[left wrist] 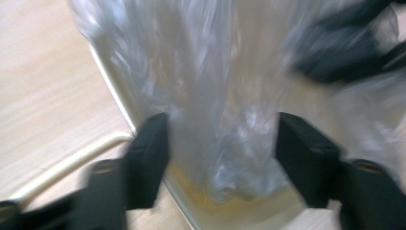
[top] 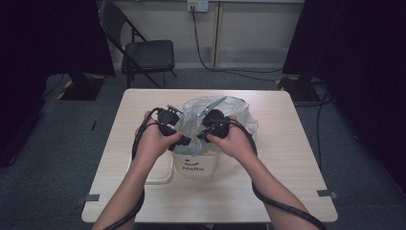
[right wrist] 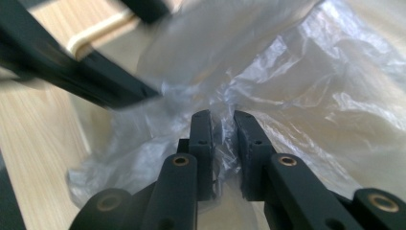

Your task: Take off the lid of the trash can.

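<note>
A cream bucket (top: 194, 165) printed with "Hello" stands mid-table, lined with a clear plastic bag (top: 234, 117) that puffs up above its rim. My left gripper (top: 184, 141) hovers at the bag's left side. In the left gripper view its jaws (left wrist: 222, 143) stand wide apart, open, with loose bag film (left wrist: 206, 72) between them and the bucket rim (left wrist: 115, 100) below. My right gripper (top: 203, 135) is over the bucket's mouth. In the right gripper view it (right wrist: 222, 124) is shut on a fold of the bag (right wrist: 311, 81), with the left gripper's black jaw (right wrist: 95, 81) crossing the upper left.
The bucket's cream handle (top: 160, 179) lies flat on the light wooden table (top: 287, 143) at the left. A black folding chair (top: 143, 52) stands beyond the table's far edge. Cables trail from both grippers along the forearms.
</note>
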